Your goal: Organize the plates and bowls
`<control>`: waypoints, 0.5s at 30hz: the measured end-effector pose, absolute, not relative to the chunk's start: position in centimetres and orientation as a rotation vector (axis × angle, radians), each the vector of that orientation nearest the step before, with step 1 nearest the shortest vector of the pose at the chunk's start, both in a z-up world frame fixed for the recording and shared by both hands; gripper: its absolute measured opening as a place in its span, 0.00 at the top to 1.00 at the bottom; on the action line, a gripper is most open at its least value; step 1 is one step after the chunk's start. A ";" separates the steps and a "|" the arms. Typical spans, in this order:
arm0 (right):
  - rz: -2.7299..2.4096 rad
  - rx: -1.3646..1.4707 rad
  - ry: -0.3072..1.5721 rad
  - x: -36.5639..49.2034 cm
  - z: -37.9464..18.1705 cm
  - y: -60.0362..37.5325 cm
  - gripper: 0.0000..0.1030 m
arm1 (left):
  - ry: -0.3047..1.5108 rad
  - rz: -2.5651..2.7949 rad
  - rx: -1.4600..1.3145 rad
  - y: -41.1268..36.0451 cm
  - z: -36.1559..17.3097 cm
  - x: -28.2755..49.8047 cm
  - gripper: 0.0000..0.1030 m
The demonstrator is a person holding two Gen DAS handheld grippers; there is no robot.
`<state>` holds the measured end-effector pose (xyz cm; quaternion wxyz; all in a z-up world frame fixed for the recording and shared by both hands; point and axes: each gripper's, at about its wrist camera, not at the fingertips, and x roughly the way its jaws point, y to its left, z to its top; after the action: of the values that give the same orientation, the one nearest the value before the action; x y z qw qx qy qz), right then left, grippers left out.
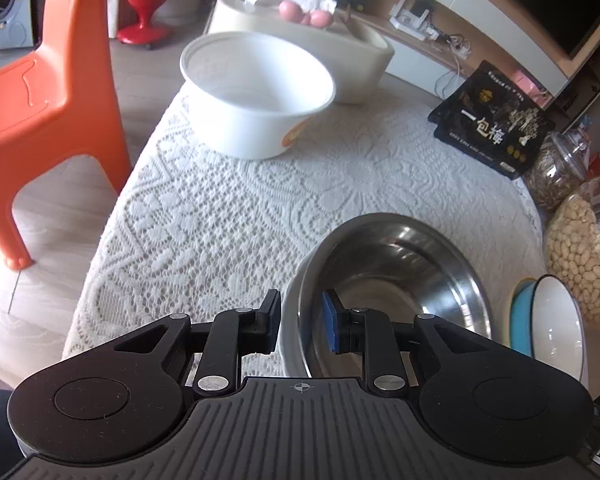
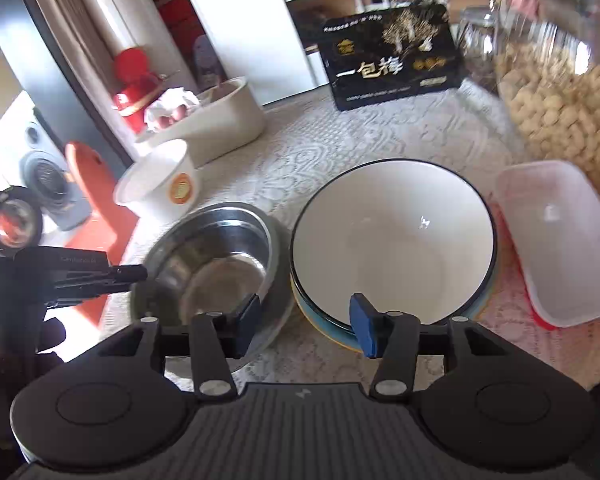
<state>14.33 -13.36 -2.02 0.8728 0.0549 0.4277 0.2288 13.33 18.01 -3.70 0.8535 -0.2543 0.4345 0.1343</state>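
A steel bowl (image 1: 396, 276) sits low at the near right of the lace-covered table. My left gripper (image 1: 302, 324) is shut on its near rim, the blue pad inside the bowl and the other finger outside. In the right wrist view the same steel bowl (image 2: 216, 264) looks blurred, with a left finger (image 2: 128, 273) at its left rim. My right gripper (image 2: 306, 326) is open above the gap between the steel bowl and a white dark-rimmed bowl (image 2: 392, 248). That bowl (image 1: 556, 324) tops a stack of blue and yellow ones. A white paper bowl (image 1: 256, 96) (image 2: 160, 188) stands farther back.
A clear plastic box (image 2: 556, 240) lies right of the stack, beside a jar of peanuts (image 2: 560, 100). A black printed box (image 1: 492, 120) and a cream tub (image 1: 300, 44) stand at the table's far side. An orange chair (image 1: 40, 100) stands left of the table's edge.
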 end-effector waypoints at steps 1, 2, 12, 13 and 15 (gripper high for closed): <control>0.469 0.117 0.888 14.1 -1.9 -13.2 0.52 | 0.916 0.290 -0.535 18.2 -4.1 13.2 0.71; 0.479 0.124 0.885 13.9 -1.7 -13.0 0.52 | 0.919 0.293 -0.540 18.3 -4.6 13.2 0.69; 0.551 0.124 1.037 12.9 -3.4 -10.1 0.52 | 0.942 0.219 -0.611 19.0 -6.6 13.1 0.68; 0.549 0.125 1.057 13.0 -3.9 -9.8 0.52 | 0.942 0.214 -0.614 19.0 -6.6 12.9 0.67; 0.542 0.131 1.088 13.3 -4.8 -8.9 0.52 | 0.937 0.204 -0.621 19.1 -6.8 12.7 0.67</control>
<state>13.30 -8.89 -4.79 0.8189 0.0616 0.5108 0.2545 12.68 19.07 -6.77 0.8412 -0.2940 0.4435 0.0967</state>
